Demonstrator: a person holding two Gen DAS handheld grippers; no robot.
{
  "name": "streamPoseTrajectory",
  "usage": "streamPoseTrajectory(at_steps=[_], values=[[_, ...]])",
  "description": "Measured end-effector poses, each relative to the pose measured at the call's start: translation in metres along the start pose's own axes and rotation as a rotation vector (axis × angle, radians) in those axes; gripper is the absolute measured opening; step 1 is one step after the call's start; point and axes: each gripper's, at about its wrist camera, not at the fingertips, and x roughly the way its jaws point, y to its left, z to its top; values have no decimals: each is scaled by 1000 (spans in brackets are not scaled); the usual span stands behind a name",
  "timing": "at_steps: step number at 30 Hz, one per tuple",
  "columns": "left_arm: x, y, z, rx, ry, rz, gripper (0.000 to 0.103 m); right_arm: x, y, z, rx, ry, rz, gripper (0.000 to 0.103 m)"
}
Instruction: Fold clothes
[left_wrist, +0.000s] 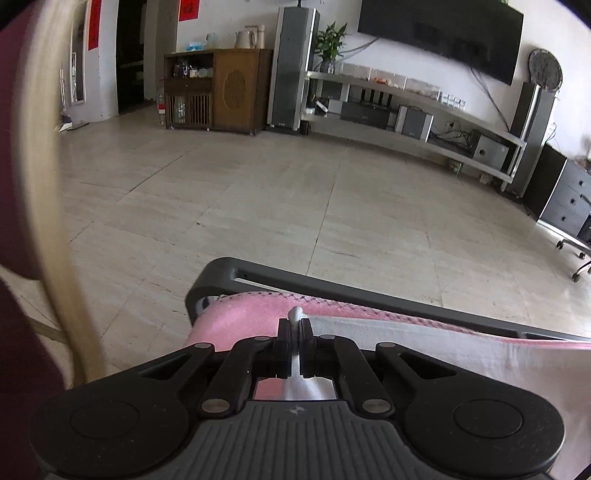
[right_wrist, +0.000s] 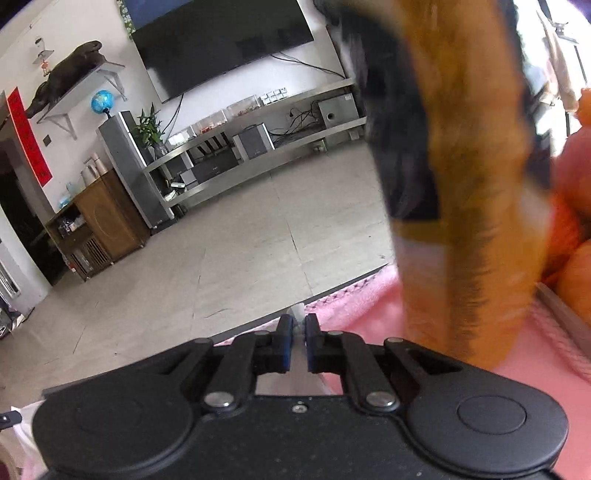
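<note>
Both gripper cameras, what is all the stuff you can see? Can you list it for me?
white cloth: one, white-grey, lying on the pink cover and pinched by both grippers
pink cover: one, pink, spread over the table
table: one, dark grey rim, under the pink cover
orange garment: one, orange and black, blurred, hanging close to the right camera
television: one, black, on the far wall
wooden cabinet: one, brown, by the wall
plant: one, green, on the long shelf
globe: one, blue, on the tall speaker
left gripper: one, black, shut on the white cloth
right gripper: one, black with blue pads, shut on the white cloth
</note>
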Motion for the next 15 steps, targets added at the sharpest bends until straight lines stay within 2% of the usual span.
streamPoseTrajectory(at_steps=[7, 10, 12, 15], values=[[-98, 14, -14, 48, -68, 26, 2, -97, 6, 21, 10, 7, 25, 7], [-144, 21, -30, 75, -80, 25, 2, -148, 4, 25, 5, 19, 41, 7], [-172, 26, -45, 82, -74, 14, 2, -183, 1, 15, -19, 38, 37, 7], [-206, 32, -91, 112, -40, 14, 2, -225, -12, -16, -42, 83, 25, 7]])
